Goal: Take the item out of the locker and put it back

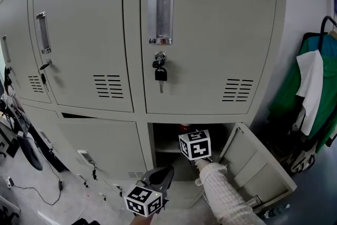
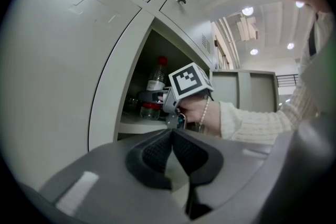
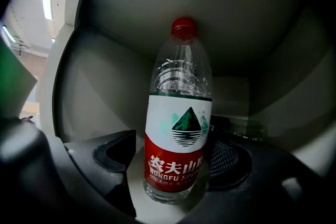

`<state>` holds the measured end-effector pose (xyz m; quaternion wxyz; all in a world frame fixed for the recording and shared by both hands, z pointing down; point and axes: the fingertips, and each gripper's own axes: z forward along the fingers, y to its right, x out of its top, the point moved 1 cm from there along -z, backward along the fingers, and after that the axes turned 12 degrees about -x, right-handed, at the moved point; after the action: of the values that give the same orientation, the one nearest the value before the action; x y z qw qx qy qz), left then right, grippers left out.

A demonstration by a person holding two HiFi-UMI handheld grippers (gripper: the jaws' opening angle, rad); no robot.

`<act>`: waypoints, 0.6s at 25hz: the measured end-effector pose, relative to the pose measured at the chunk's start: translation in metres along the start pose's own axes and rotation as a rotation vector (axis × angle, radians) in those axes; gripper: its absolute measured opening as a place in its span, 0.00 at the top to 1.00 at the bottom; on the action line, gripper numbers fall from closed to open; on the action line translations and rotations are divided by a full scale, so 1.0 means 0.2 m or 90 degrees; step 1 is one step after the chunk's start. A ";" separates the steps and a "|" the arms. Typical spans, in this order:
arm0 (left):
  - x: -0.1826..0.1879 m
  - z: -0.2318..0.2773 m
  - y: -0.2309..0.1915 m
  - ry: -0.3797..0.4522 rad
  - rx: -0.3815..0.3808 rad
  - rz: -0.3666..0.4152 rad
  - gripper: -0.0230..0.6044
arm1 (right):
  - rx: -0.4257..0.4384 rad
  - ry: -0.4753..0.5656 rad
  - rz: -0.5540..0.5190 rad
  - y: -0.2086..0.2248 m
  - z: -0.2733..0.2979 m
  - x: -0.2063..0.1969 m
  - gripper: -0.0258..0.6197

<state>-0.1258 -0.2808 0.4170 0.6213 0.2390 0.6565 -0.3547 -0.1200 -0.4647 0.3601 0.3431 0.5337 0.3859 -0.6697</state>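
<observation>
Grey steel lockers (image 1: 210, 34) fill the wall, with green clothing (image 1: 310, 87) hanging at their right. One lower compartment (image 1: 167, 146) stands open, its door (image 1: 255, 166) swung out to the right and clear of the reach. On the shelf (image 2: 137, 124) inside, the water bottle (image 3: 178, 139) stands upright, long axis vertical, red cap (image 3: 184, 26) on top. It lies straight ahead of the right gripper (image 3: 173, 157), whose wide-spread jaws flank the label: the left jaw is clearly off it, the right pad just beside it. This is much the nearer hand. The left gripper (image 2: 172, 144) hangs outside the opening, jaws pressed together on nothing. Closing would probably take the bottle; backing straight out would leave it. Only the compartment walls hem the path. A key (image 1: 160, 74) hangs in the locker above.
</observation>
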 end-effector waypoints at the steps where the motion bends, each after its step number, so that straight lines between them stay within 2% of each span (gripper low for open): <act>1: -0.01 0.00 0.00 -0.002 0.000 -0.001 0.95 | -0.006 -0.002 -0.004 0.01 0.00 0.00 0.34; 2: -0.01 0.00 0.00 -0.003 0.000 -0.001 0.95 | -0.015 -0.002 -0.004 0.01 0.01 0.00 0.36; 4: -0.02 -0.01 0.00 -0.004 0.000 -0.002 0.95 | -0.030 0.001 0.000 0.04 0.01 0.01 0.45; 15: -0.04 -0.04 0.02 -0.013 -0.009 -0.014 0.95 | -0.030 0.017 0.023 0.04 -0.02 0.00 0.46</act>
<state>-0.1275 -0.2721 0.4242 0.6259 0.2233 0.6552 -0.3594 -0.1116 -0.4657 0.3581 0.3622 0.5414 0.3964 -0.6470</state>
